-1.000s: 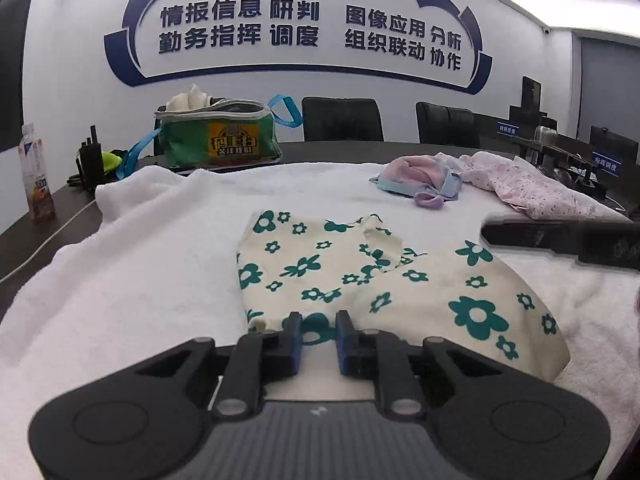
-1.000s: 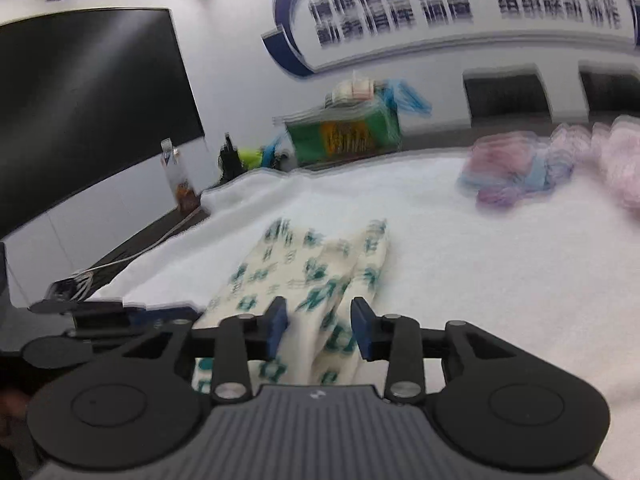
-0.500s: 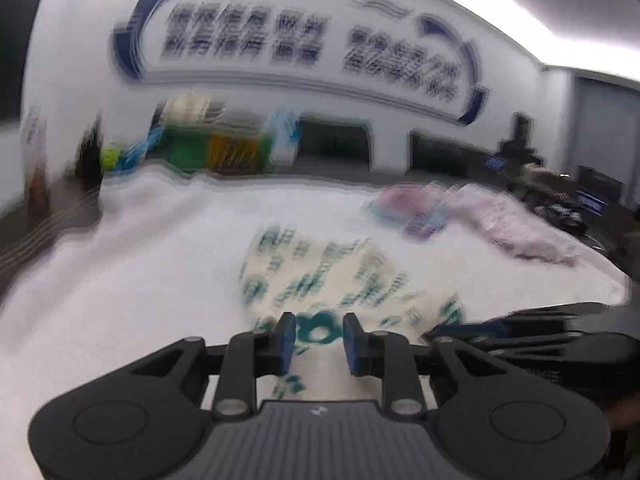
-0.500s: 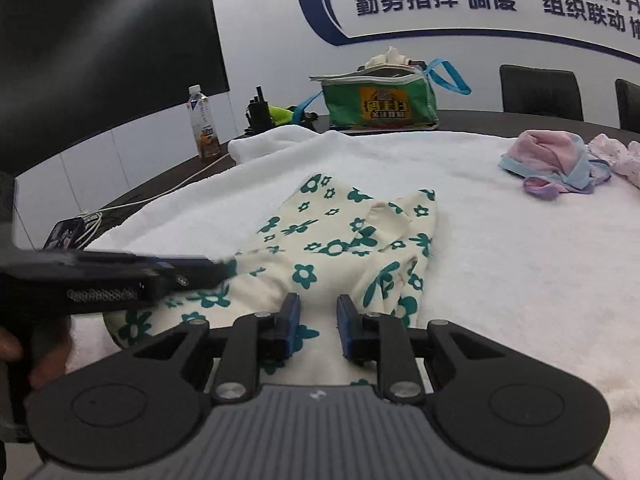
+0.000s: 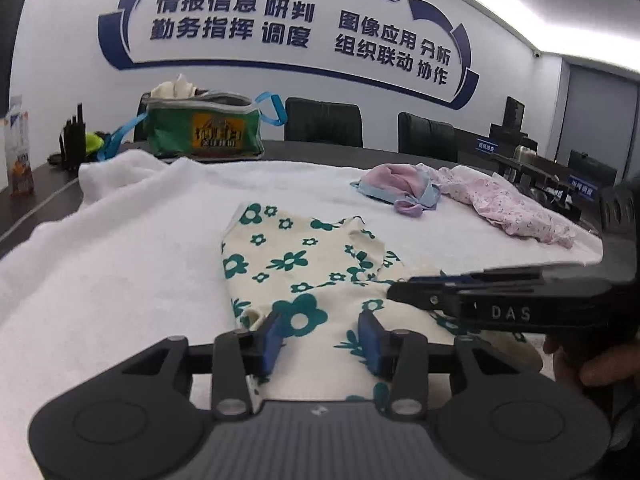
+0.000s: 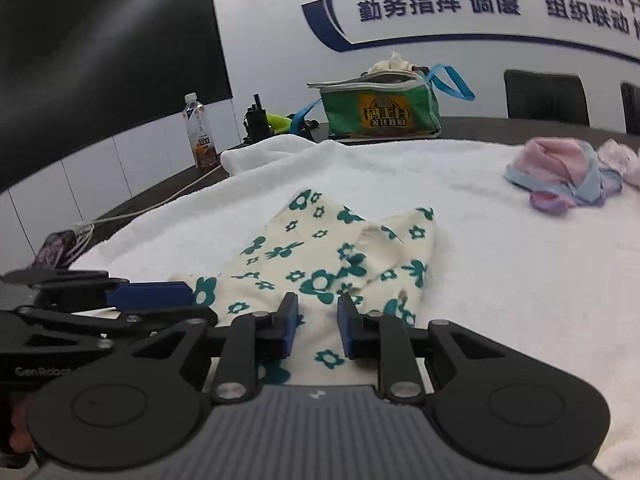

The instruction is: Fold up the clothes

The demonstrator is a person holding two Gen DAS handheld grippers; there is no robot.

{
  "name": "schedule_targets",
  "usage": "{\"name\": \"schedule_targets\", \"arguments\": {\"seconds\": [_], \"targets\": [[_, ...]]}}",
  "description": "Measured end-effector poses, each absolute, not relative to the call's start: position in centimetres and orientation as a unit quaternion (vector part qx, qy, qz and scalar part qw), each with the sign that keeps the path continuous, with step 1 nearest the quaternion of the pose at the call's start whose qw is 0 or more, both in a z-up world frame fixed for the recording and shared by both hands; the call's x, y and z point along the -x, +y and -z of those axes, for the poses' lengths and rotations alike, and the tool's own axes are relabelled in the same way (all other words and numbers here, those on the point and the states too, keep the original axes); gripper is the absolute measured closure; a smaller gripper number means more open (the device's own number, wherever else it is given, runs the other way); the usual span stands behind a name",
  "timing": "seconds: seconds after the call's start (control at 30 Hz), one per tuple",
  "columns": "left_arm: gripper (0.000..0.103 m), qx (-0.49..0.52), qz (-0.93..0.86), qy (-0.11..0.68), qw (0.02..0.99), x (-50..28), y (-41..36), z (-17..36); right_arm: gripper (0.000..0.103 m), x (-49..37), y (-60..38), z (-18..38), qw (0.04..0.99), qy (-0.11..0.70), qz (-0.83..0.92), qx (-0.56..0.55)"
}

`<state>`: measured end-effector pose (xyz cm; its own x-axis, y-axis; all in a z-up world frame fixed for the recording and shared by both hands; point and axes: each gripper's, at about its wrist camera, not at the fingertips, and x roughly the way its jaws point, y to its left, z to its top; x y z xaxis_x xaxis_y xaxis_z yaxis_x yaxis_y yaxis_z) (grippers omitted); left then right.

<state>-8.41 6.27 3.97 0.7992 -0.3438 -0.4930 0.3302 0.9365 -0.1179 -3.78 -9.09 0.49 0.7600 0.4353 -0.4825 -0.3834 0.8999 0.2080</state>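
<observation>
A cream garment with teal flowers (image 5: 304, 264) lies flat on the white towel (image 5: 120, 264), its near edge hidden under both grippers. My left gripper (image 5: 322, 340) hovers over the near part of the cream garment, open, with cloth showing in the wide gap between its blue pads. My right gripper (image 6: 318, 322) is over the same garment (image 6: 320, 256) just to the right, its pads a narrow gap apart and nothing visibly pinched. In the left wrist view the right gripper (image 5: 400, 290) appears side-on at the garment's right edge. The left gripper's fingers (image 6: 148, 294) show at the left of the right wrist view.
A pink and blue garment (image 5: 400, 188) and a pale floral one (image 5: 508, 204) lie at the far right of the towel. A green bag (image 5: 204, 128), a bottle (image 6: 200, 136) and black chairs (image 5: 324, 120) stand behind. A phone and cable (image 6: 60, 246) lie left.
My left gripper's pads have spread apart over the garment. My right gripper swung in from the right, narrowed its gap, and now sits beside the left one.
</observation>
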Motion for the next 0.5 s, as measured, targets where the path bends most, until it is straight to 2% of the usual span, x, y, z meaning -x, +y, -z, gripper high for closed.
{"name": "schedule_targets", "arguments": {"seconds": [0.13, 0.33, 0.43, 0.5], "targets": [[0.062, 0.017, 0.175, 0.274, 0.946, 7.9, 6.4, -3.7, 0.083, 4.1, -8.9, -0.2, 0.939, 0.272, -0.206, -0.044], [0.059, 0.006, 0.187, 0.268, 0.945, 8.4, 7.0, -4.1, 0.083, 5.0, -7.9, -0.5, 0.943, 0.268, -0.198, 0.018], [0.038, -0.009, 0.202, 0.251, 0.947, 10.3, 8.9, -5.1, 0.079, 5.8, -9.4, -1.9, 0.941, 0.264, -0.214, 0.009], [0.024, 0.0, 0.24, 0.243, 0.94, 11.8, 11.3, -5.3, 0.067, 7.1, -10.8, -3.1, 0.94, 0.252, -0.23, 0.002]]}}
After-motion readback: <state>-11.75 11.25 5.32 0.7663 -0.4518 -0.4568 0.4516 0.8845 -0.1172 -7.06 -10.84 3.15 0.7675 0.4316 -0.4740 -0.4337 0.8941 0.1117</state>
